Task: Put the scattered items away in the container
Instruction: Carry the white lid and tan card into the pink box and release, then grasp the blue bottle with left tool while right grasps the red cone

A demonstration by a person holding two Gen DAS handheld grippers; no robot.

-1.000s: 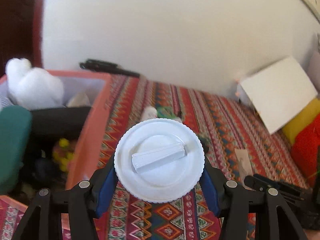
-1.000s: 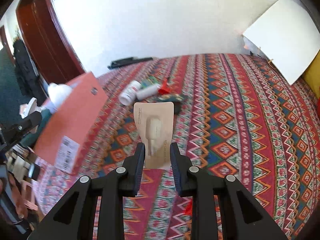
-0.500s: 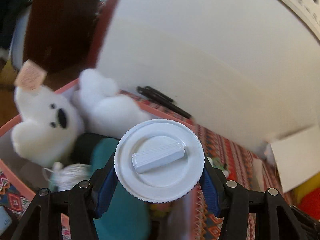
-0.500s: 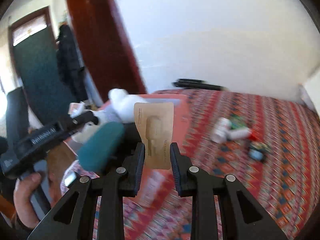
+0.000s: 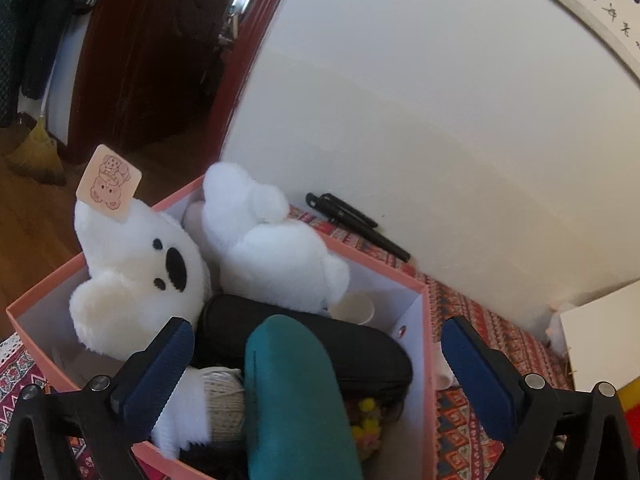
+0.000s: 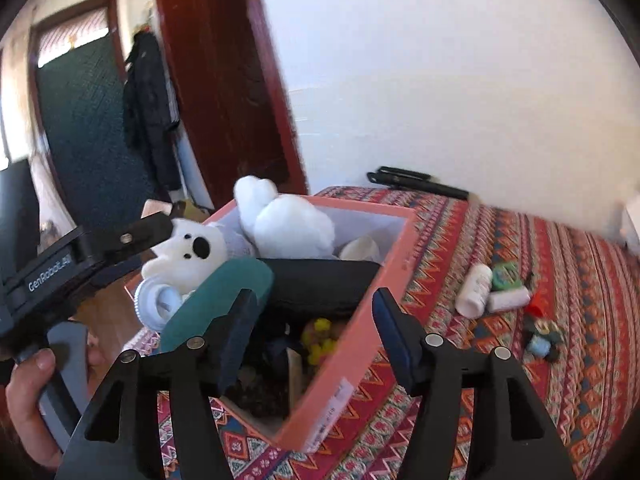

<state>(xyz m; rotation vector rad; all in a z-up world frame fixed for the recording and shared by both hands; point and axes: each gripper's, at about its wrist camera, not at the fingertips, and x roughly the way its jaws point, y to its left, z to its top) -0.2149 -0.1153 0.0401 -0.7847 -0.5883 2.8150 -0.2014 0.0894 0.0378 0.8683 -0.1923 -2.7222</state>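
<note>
The pink box (image 5: 427, 364) holds a white plush bear (image 5: 136, 276), a black case (image 5: 320, 344), a teal item (image 5: 288, 396) and a ball of twine (image 5: 224, 400). My left gripper (image 5: 316, 332) hangs over the box, jaws opening wide with nothing between them. The white lid (image 6: 156, 306) lies loose beside the teal item (image 6: 224, 292). My right gripper (image 6: 316, 332) is over the box's near corner (image 6: 360, 340), jaws opening and empty. A tan card (image 6: 295, 368) stands inside the box below it. Scattered on the bedspread are a white bottle (image 6: 474, 290), a green packet (image 6: 506, 276) and a white tube (image 6: 508, 300).
A red piece (image 6: 536, 310) and small toys (image 6: 542, 340) lie further right on the patterned bedspread (image 6: 560, 380). A black folded stand (image 6: 420, 184) lies along the wall. A white board (image 5: 600, 340) leans at the right. A person's hand (image 6: 24, 392) holds the left gripper's handle.
Both grippers swung left from the bedspread to above the box. Both then opened: the white lid left the left jaws and the tan card left the right jaws.
</note>
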